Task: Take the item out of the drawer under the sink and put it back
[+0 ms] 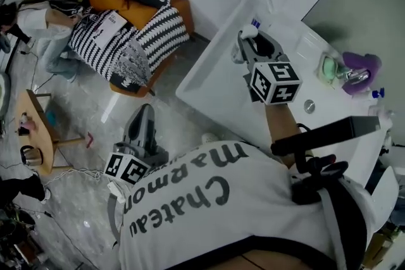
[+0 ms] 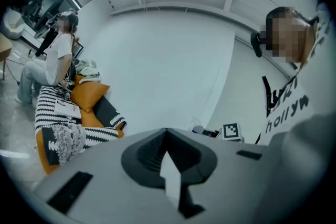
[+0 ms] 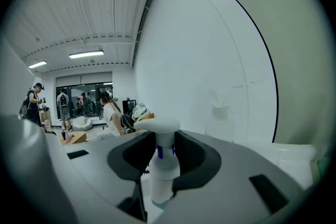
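My right gripper is shut on a white pump bottle with a blue collar, gripping it at the neck with the bottle upright. In the head view the right gripper is raised over the white vanity counter, and the bottle pokes out at its tip. The left gripper hangs lower, out over the floor to the left of the counter. Seen from its own camera, the left gripper has its tips together and holds nothing. No drawer shows in any view.
On the counter to the right are a faucet, a purple object and a green one. An armchair with striped cushions stands on the floor to the left, near a seated person and a small wooden table.
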`<action>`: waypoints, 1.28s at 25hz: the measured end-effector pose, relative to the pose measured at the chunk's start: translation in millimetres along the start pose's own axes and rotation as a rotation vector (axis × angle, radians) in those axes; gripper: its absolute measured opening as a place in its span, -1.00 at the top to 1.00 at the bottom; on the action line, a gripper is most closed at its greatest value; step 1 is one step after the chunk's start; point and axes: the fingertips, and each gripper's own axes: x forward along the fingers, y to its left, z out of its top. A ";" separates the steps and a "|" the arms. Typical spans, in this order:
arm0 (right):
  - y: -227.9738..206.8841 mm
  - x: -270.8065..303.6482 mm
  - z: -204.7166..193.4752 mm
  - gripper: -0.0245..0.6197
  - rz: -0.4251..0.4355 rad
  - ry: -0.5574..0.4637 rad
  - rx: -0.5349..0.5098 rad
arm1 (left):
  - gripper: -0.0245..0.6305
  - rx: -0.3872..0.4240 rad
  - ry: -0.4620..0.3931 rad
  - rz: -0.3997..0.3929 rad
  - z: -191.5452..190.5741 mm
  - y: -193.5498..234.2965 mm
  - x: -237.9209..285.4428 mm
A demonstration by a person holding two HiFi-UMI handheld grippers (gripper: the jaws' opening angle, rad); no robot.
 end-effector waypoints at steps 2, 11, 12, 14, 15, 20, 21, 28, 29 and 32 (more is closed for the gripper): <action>-4.6 10.0 -4.2 0.55 -0.007 0.009 -0.001 | 0.90 0.004 0.007 0.030 0.4 6.7 -3.8; -6.3 43.2 -20.6 0.55 -0.007 0.052 -0.065 | 0.90 -0.011 0.001 0.135 -1.9 29.0 -18.0; -6.0 45.7 -22.1 0.55 -0.005 0.055 -0.069 | 0.90 -0.011 0.000 0.139 -0.2 29.3 -16.4; -6.2 49.4 -26.0 0.55 -0.004 0.062 -0.071 | 0.90 -0.006 0.004 0.143 2.2 28.6 -12.9; -6.6 50.7 -28.4 0.55 -0.005 0.067 -0.073 | 0.90 0.000 0.008 0.144 2.4 28.7 -12.1; -12.3 54.2 -34.9 0.55 -0.021 0.075 -0.093 | 0.90 0.016 0.028 0.148 -1.8 35.1 -12.3; -13.3 54.1 -34.8 0.55 -0.024 0.074 -0.090 | 0.90 0.016 0.030 0.146 -2.1 35.7 -12.2; -8.3 55.1 -33.7 0.55 -0.002 0.065 -0.106 | 0.90 0.014 0.027 0.129 -1.7 34.7 -5.4; -8.1 54.4 -34.2 0.55 0.001 0.066 -0.108 | 0.90 0.014 0.026 0.126 -2.0 33.8 -4.1; -8.7 52.4 -35.2 0.55 0.004 0.067 -0.108 | 0.90 0.006 -0.010 0.110 8.4 19.2 7.6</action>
